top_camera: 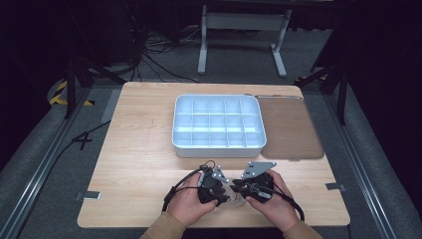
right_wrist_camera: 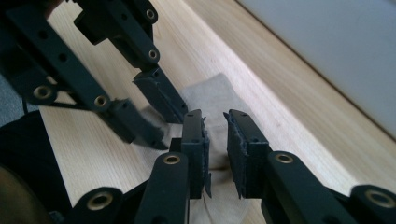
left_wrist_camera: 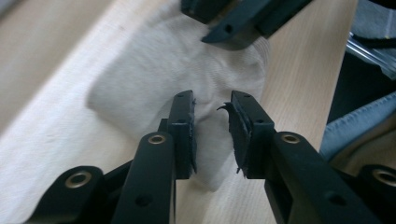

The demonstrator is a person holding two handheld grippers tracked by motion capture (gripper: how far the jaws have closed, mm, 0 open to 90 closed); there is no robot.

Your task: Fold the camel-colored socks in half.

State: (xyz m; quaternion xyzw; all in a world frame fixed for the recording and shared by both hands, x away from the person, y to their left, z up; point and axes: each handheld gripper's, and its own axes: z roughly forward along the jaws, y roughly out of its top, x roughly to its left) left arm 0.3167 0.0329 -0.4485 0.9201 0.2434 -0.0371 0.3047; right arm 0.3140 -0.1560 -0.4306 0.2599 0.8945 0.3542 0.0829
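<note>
Fingers (left_wrist_camera: 187,121) of both grippers narrowly parted over a flat beige sock (left_wrist_camera: 182,70), lengthwise between them.

The wooden table (top_camera: 139,149) bears a compartment tray (top_camera: 218,142), a brown mat (top_camera: 291,129) and (seemingly) a pale sock (left_wrist_camera: 187,60).

No text, label, brand, number or sign can be read on anything in these views, near or far.
</note>
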